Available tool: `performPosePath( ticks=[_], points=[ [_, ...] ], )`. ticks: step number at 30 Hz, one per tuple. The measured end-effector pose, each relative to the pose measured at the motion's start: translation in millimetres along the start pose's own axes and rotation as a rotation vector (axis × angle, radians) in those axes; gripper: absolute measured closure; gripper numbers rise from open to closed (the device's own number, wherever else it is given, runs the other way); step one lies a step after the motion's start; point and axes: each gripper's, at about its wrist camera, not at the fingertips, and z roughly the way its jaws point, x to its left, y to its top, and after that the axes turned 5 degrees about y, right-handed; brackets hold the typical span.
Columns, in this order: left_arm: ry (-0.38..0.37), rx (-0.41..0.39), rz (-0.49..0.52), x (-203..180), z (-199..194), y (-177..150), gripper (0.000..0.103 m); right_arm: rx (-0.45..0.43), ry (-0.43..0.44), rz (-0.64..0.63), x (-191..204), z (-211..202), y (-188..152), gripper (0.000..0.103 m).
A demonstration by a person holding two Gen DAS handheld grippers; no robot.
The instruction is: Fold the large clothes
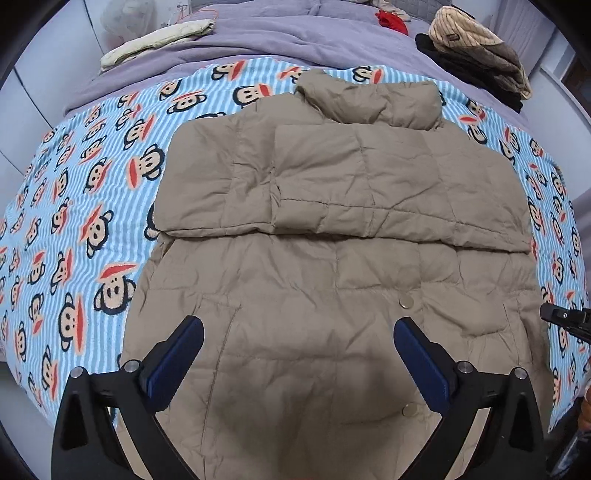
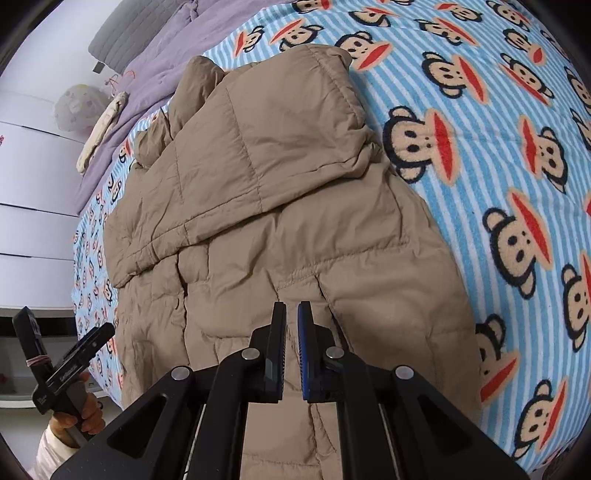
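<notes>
A tan quilted puffer jacket [image 1: 332, 229] lies flat on the monkey-print blanket [image 1: 74, 206], collar at the far end, both sleeves folded across the chest. My left gripper [image 1: 297, 334] is open and empty, hovering above the jacket's lower hem near two snap buttons [image 1: 407, 303]. In the right wrist view the jacket [image 2: 280, 206] runs away from the camera. My right gripper [image 2: 291, 314] has its jaws nearly together over the jacket's side near the hem, with a thin gap and no cloth seen between them. The left gripper [image 2: 74, 354] shows at the lower left of that view, held in a hand.
A purple duvet [image 1: 280, 33] covers the far bed. On it lie a folded cream garment [image 1: 155, 40], a red item [image 1: 391, 20] and a pile of dark and striped clothes [image 1: 476, 51]. White drawers [image 2: 33, 206] stand left of the bed.
</notes>
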Motion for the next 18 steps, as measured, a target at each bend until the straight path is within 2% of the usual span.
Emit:
performPosePath(
  ticks=[7, 9, 10, 11, 12, 13, 18],
  points=[
    [0.022, 0.03, -0.053, -8.9, -14.9, -16.0, 0.0, 0.029, 0.015, -0.018, -1.7, -6.0, -9.9, 0.096],
    [0.035, 0.031, -0.074, -11.0, -19.7, -21.0, 0.0, 0.035, 0.019, -0.042, 0.9, -8.6, -12.1, 0.087],
    [0.04, 0.03, -0.082, -11.4, -21.5, -23.7, 0.0, 0.036, 0.021, -0.054, 2.0, -10.1, -13.3, 0.062],
    [0.048, 0.03, -0.089, -12.1, -23.8, -26.9, 0.0, 0.035, 0.025, -0.063, 2.9, -11.3, -14.1, 0.022],
    [0.054, 0.03, -0.096, -12.1, -25.7, -30.1, 0.0, 0.033, 0.038, -0.071, 4.1, -12.2, -15.8, 0.008],
    [0.061, 0.033, -0.103, -12.0, -27.5, -33.1, 0.0, 0.026, 0.049, -0.077, 5.0, -13.5, -16.8, 0.001],
    [0.066, 0.056, -0.137, -9.2, -35.0, -47.7, 0.0, 0.025, 0.057, -0.093, 9.4, -16.8, -24.2, 0.001]
  ],
)
